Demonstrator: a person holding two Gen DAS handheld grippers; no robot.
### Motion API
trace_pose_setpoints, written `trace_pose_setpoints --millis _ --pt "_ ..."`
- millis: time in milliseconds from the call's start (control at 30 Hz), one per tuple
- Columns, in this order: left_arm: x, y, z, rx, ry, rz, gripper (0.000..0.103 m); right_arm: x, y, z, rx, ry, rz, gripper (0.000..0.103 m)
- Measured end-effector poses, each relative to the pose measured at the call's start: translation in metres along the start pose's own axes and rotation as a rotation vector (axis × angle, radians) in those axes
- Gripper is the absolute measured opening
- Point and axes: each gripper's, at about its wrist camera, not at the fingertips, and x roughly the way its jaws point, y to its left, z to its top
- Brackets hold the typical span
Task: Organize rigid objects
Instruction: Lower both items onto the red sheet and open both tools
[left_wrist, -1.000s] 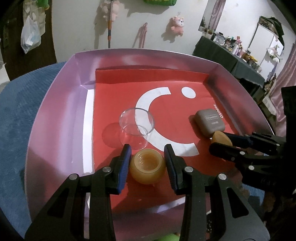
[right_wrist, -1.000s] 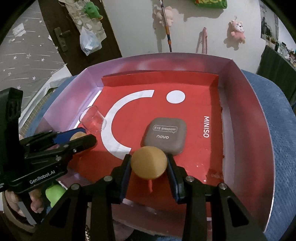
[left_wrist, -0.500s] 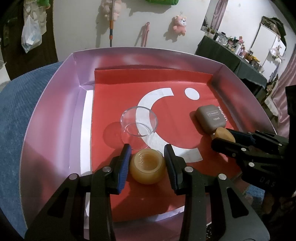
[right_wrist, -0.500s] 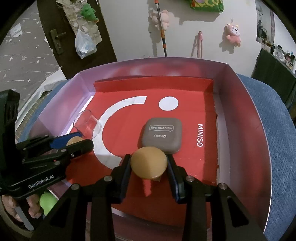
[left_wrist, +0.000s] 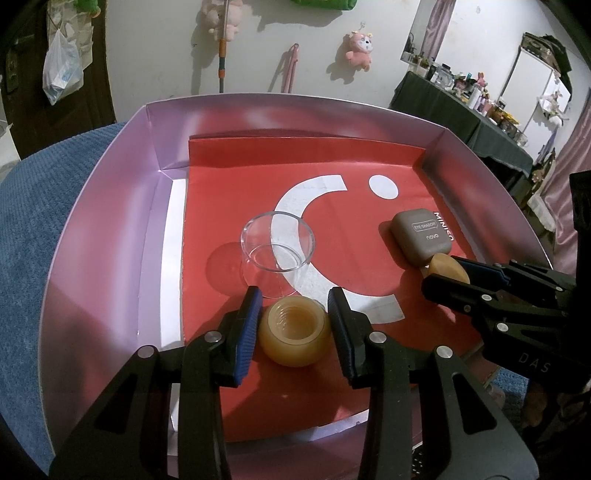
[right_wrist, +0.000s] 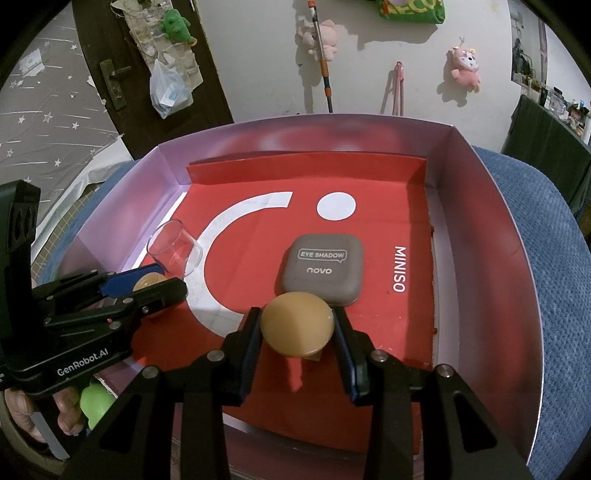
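My left gripper (left_wrist: 294, 325) is shut on a round amber jar (left_wrist: 294, 336) with an open threaded mouth, low over the red liner of the pink box (left_wrist: 110, 206). A clear glass cup (left_wrist: 277, 247) stands just beyond it. My right gripper (right_wrist: 297, 328) is shut on the amber round lid (right_wrist: 297, 324), held just in front of the grey eye shadow case (right_wrist: 321, 269). The left gripper shows at the left of the right wrist view (right_wrist: 147, 291); the right gripper shows at the right of the left wrist view (left_wrist: 448, 275).
The box (right_wrist: 480, 229) has raised pink walls on all sides and sits on a blue textured cloth (right_wrist: 546, 258). A green object (right_wrist: 94, 402) lies at the box's near left edge. A dark door (right_wrist: 122, 74) and white wall stand behind.
Both grippers have drawn back slightly toward the box's near edge with the jar and lid still held. The cup and case have not moved.
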Motion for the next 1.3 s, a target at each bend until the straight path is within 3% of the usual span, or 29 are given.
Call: trace_pose_setpoints --millis 400,500,667,767,833,900,1300 --pt "-0.001 -0.005 0.000 0.012 0.003 0.016 0.038 -0.002 0.000 0.000 0.008 -0.001 0.004 0.040" --pt "-0.005 -0.004 0.001 0.008 -0.008 0.019 0.051 -0.005 -0.001 0.000 0.013 -0.007 0.006 0.050" --pt "-0.014 -0.007 0.000 0.021 -0.032 0.032 0.051 -0.010 0.000 -0.001 0.017 -0.023 0.006 0.053" --pt "-0.018 -0.011 -0.001 0.041 -0.042 0.054 0.052 -0.014 0.001 -0.002 0.017 -0.034 0.009 0.061" --pt "-0.022 -0.014 -0.002 0.054 -0.052 0.066 0.057 -0.018 0.003 -0.003 0.013 -0.044 0.010 0.064" --pt "-0.026 -0.015 -0.004 0.061 -0.070 0.074 0.068 -0.022 0.005 -0.003 0.011 -0.052 0.011 0.065" --pt "-0.048 -0.010 -0.011 0.036 -0.113 0.071 0.078 -0.050 0.012 -0.013 0.012 -0.116 0.024 0.081"
